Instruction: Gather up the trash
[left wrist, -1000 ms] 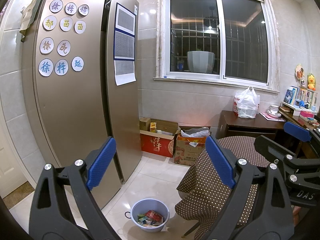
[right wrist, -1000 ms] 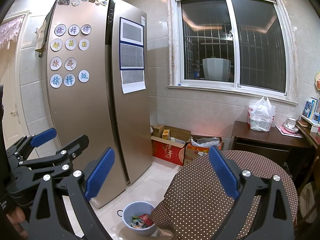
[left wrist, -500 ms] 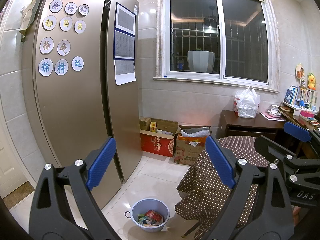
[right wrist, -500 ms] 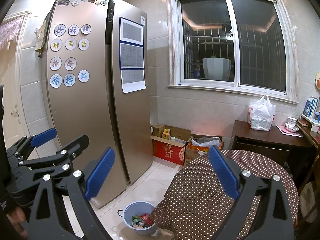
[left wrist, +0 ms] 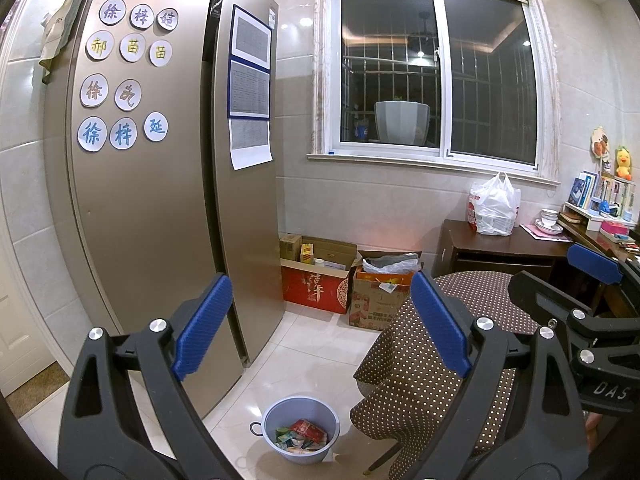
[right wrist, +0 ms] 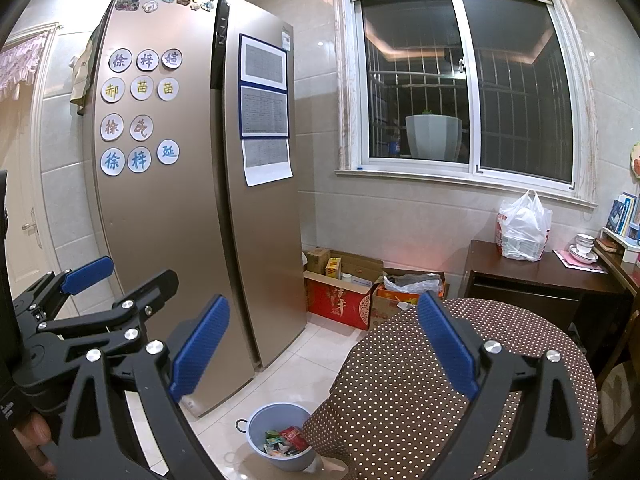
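While fingers gape, trash lies below.

A basin holding wrappers sits on the floor, between the refrigerator on the left and the covered tabletop on the right, just beside the cloth's hanging edge. Behind them, two open cardboard boxes stand side by side against the wall under the window. To the right of the boxes stands a desk, with a plastic bag on it and bowls to the bag's right.
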